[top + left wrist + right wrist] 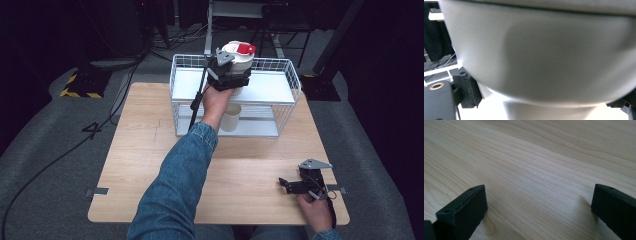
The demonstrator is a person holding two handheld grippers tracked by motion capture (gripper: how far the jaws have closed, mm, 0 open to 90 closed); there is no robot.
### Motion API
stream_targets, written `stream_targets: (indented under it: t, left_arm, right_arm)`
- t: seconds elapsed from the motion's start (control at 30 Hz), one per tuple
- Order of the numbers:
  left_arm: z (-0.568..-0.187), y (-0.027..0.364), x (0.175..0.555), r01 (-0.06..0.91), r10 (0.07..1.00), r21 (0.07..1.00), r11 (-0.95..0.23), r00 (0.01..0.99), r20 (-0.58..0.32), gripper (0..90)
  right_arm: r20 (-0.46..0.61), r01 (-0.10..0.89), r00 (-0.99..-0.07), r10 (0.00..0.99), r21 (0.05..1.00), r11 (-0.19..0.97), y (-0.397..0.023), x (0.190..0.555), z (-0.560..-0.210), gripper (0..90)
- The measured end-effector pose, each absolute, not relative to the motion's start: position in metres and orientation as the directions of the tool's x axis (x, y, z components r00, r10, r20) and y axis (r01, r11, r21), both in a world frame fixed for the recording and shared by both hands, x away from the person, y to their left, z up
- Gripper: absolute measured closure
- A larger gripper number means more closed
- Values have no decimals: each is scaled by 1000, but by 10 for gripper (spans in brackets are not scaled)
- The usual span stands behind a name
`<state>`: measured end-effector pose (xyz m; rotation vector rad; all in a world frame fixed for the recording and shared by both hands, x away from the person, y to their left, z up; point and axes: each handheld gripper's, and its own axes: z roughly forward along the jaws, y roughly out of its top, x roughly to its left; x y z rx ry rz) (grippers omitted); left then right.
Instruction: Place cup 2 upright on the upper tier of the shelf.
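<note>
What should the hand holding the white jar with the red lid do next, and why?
Probably lower it a little onto the top shelf of the wire rack. The left gripper grips the white jar at that shelf, apparently just above it. The right gripper rests open on the table, so it isn't helping.

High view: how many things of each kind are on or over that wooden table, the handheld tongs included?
Wire rack: 1
Containers: 2, a white one with a red lid gripped by the left tongs, and a cream cup on the lower shelf
Tongs: 2, counting the right tongs
Total: 5
</note>
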<state>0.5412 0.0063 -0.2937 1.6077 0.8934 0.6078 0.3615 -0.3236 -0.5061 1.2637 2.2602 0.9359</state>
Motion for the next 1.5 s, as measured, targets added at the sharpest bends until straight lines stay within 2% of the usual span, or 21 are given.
stream_targets:
  t: [0.43,1.07,1.5]
  left_arm:
    - [-286,18,527,221,811,972,-80,582,-66,21]
    - [-274,46,464,201,790,970,-136,612,-16,20]
    - [-278,73,419,211,782,968,-139,623,-24,23]
  right_arm:
    - [-11,597,-518,855,711,371,-324,362,-506,5]
    - [-13,596,-520,854,711,374,-323,362,-506,5]
    - [-13,596,-520,854,711,374,-323,362,-506,5]
